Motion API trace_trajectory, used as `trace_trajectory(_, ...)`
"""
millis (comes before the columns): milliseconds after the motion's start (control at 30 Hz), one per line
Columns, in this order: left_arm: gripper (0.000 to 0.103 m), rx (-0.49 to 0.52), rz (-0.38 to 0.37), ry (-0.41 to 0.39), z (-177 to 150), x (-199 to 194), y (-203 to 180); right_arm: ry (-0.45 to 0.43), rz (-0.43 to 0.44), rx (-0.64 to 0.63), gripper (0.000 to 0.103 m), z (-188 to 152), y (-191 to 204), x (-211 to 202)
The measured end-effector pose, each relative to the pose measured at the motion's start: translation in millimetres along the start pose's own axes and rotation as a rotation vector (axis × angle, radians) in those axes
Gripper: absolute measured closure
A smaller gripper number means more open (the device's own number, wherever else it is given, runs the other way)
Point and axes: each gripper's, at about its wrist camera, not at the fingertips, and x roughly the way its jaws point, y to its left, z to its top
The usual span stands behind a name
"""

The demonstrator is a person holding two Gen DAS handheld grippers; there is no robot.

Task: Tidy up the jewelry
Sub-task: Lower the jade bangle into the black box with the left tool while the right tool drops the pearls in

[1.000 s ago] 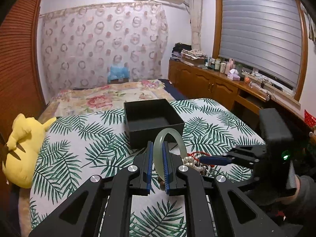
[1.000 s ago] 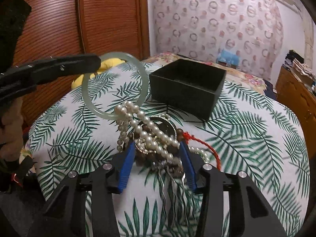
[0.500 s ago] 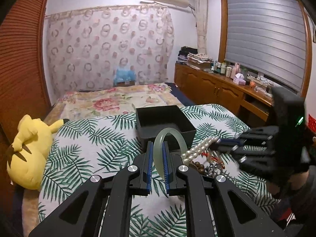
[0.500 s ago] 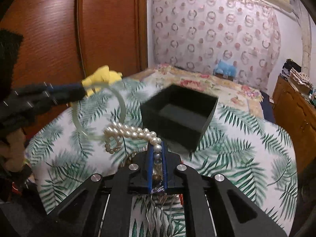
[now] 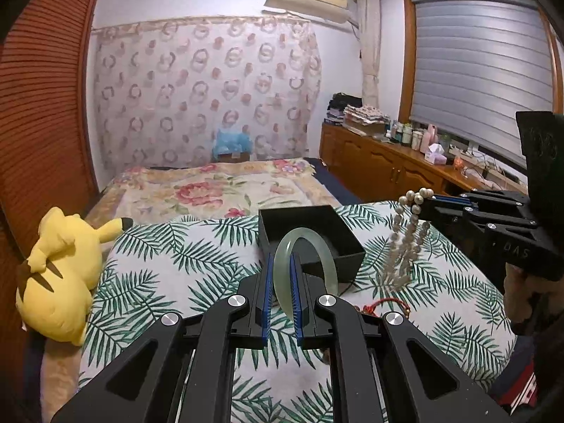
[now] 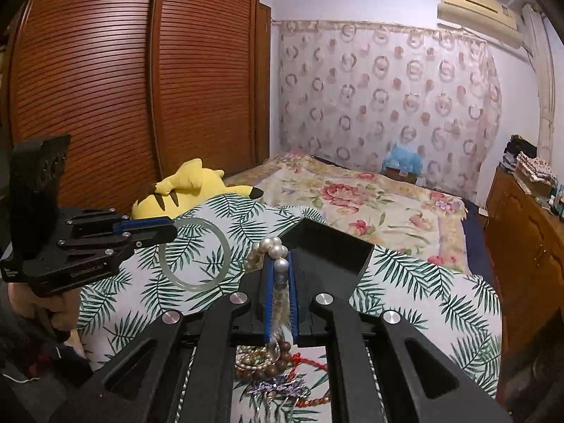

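Work surface: leaf-print cloth (image 5: 169, 257) over a table, set against a bed (image 5: 218, 190) with a floral cover. Louvred wardrobe (image 6: 105, 88) on the left side, patterned curtain (image 5: 204, 95) behind, wooden cabinets (image 5: 380, 165) under a blinded window on the right. Yellow plush (image 5: 60, 264) lying at the cloth's left edge.

Black box (image 5: 310, 236) open, standing mid-cloth toward the far edge. Left gripper (image 5: 281, 275) pressed onto a green bangle (image 5: 306, 261), held upright and off the cloth, just short of the box. Right gripper (image 6: 281, 282) pinching a pearl strand (image 5: 405, 243), lifted, loops hanging down beside the box's right side; lower end blurred, contact with the cloth possibly lost, cannot be confirmed. Remaining pile (image 6: 275, 363) of beads, red cord and chain lying on the near cloth below the right gripper.

Bare cloth to the left of the box and along the right edge.
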Motion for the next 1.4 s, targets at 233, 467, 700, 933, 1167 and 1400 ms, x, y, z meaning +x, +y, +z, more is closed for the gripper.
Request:
trace_trajectory(233, 0.095, 0.005, -0.002, 0.021, 8, 21, 4, -0.021, -0.021, 0.008, 0.094, 15, -18, 10)
trace_trajectory(467, 0.095, 0.012, -0.012, 0.051, 18, 57, 7, -0.032, -0.015, 0.005, 0.094, 31, -35, 32)
trace_trajectory(700, 0.095, 0.019, -0.021, 0.069, 31, 83, 7, 0.000, -0.009, 0.016, 0.094, 34, -56, 64)
trace_trajectory(933, 0.095, 0.029, -0.026, 0.102, 37, 103, 10, 0.071, 0.043, 0.086, 0.094, 11, -70, 97)
trace_trajectory(1167, 0.095, 0.045, -0.036, 0.142, 42, 132, 9, 0.142, 0.070, 0.143, 0.093, -17, -81, 125)
trace_trajectory(1400, 0.095, 0.056, -0.035, 0.179, 47, 159, 10, 0.148, 0.062, 0.159, 0.087, -24, -88, 127)
